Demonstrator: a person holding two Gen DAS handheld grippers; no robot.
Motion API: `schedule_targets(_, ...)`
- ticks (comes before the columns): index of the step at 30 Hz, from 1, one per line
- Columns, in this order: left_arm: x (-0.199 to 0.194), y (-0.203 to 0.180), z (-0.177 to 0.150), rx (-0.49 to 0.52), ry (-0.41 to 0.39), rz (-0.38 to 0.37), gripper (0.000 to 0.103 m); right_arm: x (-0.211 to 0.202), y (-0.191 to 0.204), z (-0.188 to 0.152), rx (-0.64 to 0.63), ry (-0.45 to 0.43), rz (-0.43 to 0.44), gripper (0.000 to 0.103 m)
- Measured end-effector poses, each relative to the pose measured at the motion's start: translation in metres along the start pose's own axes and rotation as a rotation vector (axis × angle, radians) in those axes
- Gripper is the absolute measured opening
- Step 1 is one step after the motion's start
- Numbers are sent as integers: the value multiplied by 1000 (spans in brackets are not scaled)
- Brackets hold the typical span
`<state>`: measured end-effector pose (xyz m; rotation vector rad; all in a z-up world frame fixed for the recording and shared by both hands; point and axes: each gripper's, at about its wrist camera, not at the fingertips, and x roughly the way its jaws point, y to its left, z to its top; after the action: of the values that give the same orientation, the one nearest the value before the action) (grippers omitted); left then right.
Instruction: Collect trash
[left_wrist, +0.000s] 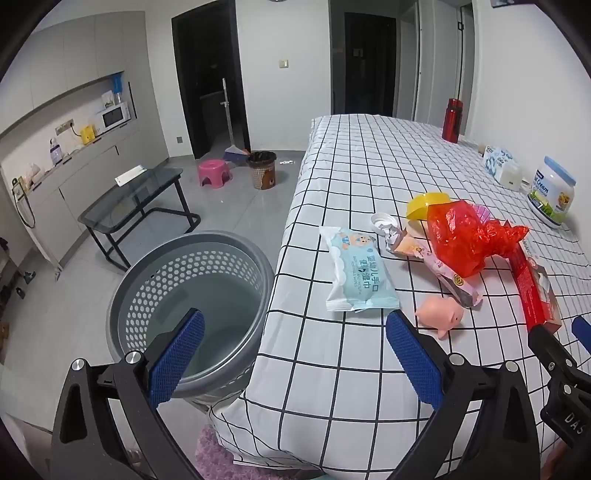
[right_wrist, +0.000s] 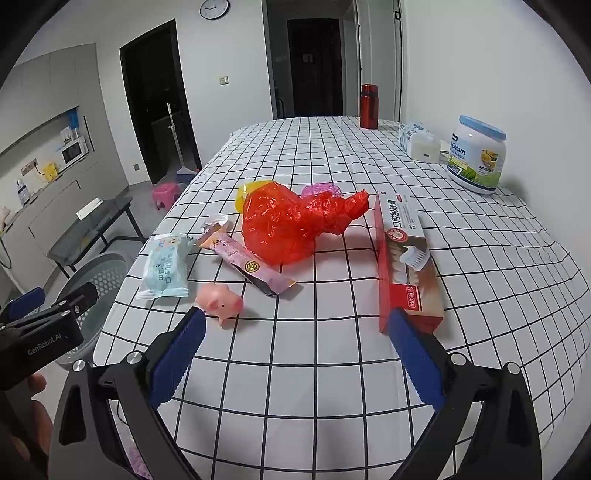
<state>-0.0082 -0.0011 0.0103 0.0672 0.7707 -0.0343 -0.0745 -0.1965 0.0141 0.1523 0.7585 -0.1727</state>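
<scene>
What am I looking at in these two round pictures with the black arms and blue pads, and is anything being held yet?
No robot here: a person holds a two-finger gripper in each hand, and each carries a fisheye camera looking along its fingers. One picture is from the left gripper, the other from the right gripper. The blue pads are the fingertips; both stand wide open and hold nothing.

On the checked tablecloth lie a wet wipes pack, a pink toy pig, a pink snack wrapper, a crumpled red plastic bag, a red toothpaste box, a yellow bowl, a milk powder jar and a red bottle. A grey perforated basket stands on the floor beside the table.
</scene>
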Motion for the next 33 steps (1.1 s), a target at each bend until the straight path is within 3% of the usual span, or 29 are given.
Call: schedule_targets(33, 1, 0, -1, -2, 1, 0, 97, 2, 1, 0, 5, -4, 5, 94)
